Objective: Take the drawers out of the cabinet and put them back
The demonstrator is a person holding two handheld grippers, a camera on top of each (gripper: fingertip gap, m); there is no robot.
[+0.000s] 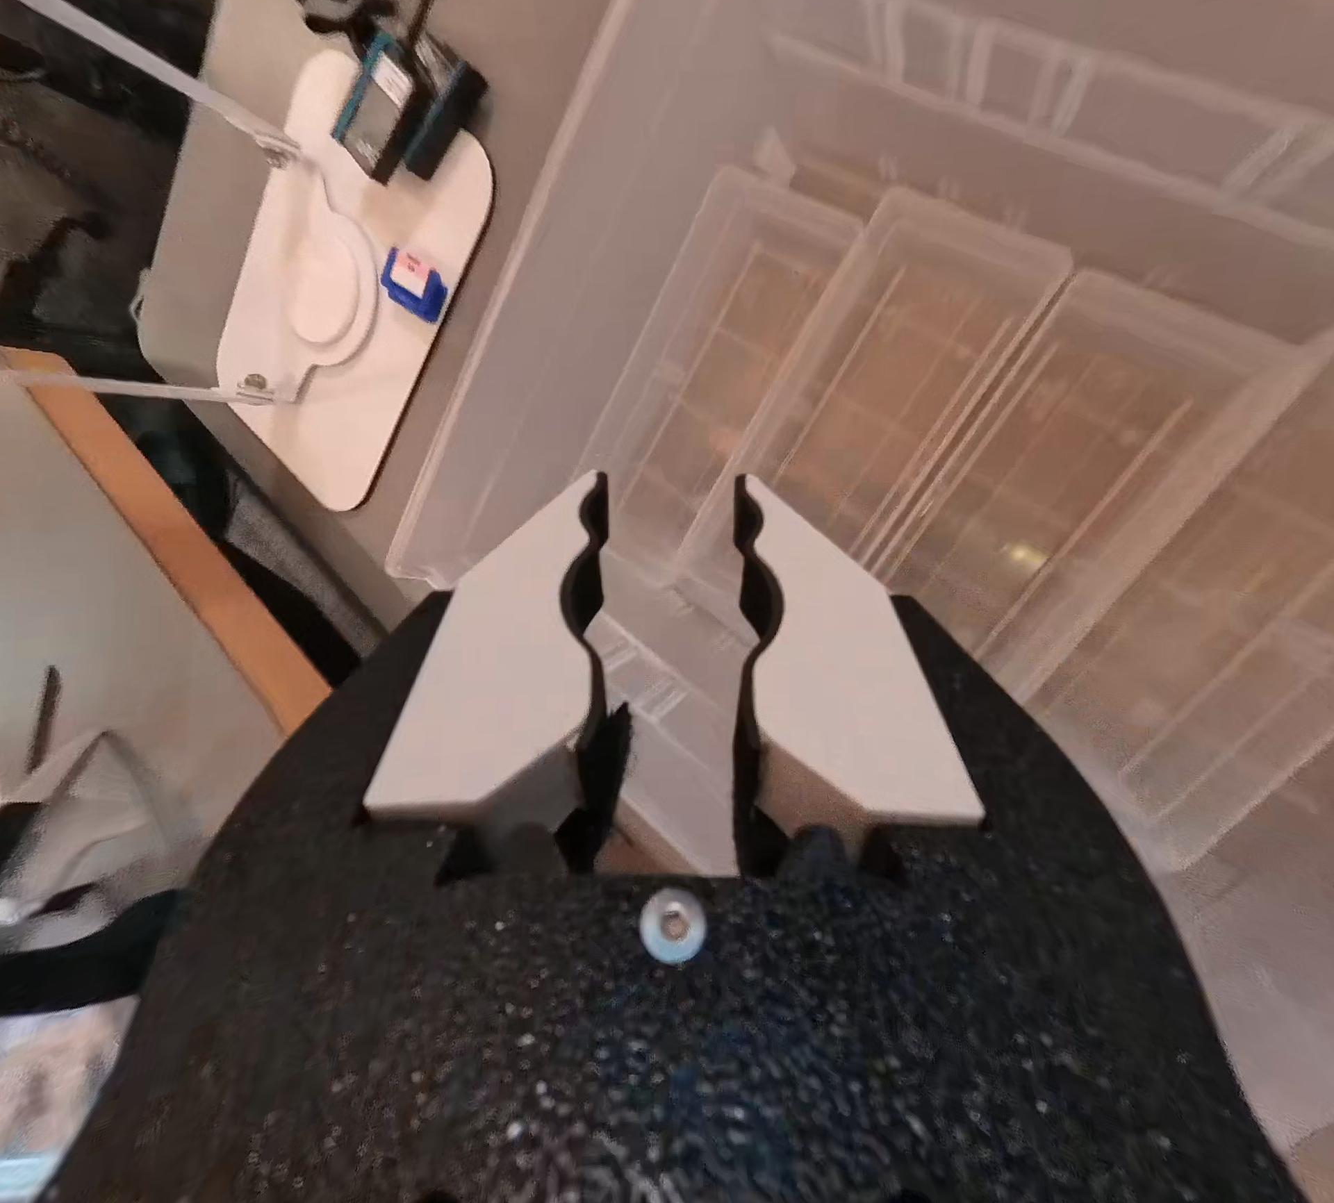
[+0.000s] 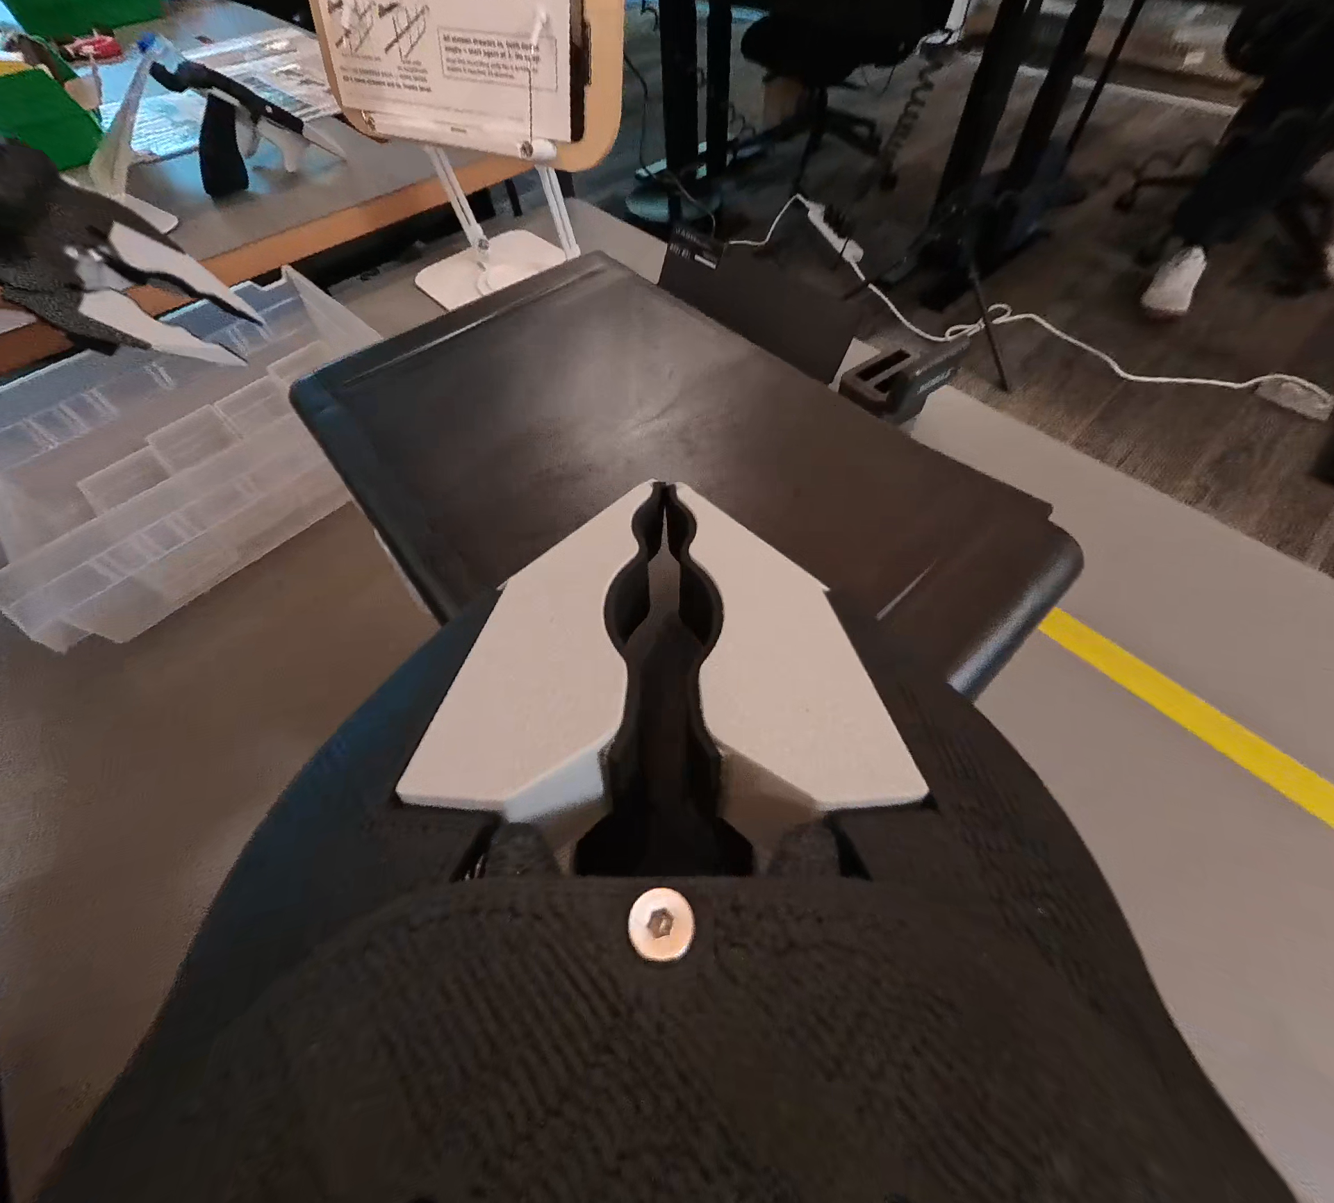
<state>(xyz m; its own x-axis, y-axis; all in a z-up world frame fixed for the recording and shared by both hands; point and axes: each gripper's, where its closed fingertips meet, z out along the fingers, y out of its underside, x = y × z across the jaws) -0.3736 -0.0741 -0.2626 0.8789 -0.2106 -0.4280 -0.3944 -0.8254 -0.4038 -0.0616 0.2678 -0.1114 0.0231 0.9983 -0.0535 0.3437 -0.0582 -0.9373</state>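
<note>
Clear plastic drawers (image 1: 902,418) lie seemingly just beyond the left gripper (image 1: 671,490) (fingers parted, empty); right gripper (image 2: 664,493) pinched together.

My left wrist cam looks steeply down, tilted, close over the clear drawers (image 1: 902,447), white stand base (image 1: 346,273) at left. Right wrist cam sits higher, facing forward across the black cabinet top (image 2: 686,418) toward the instruction board (image 2: 462,6). Shared between views: drawers (image 2: 144,475), stand base (image 2: 491,273); left gripper (image 2: 216,331) shows in right view.
</note>
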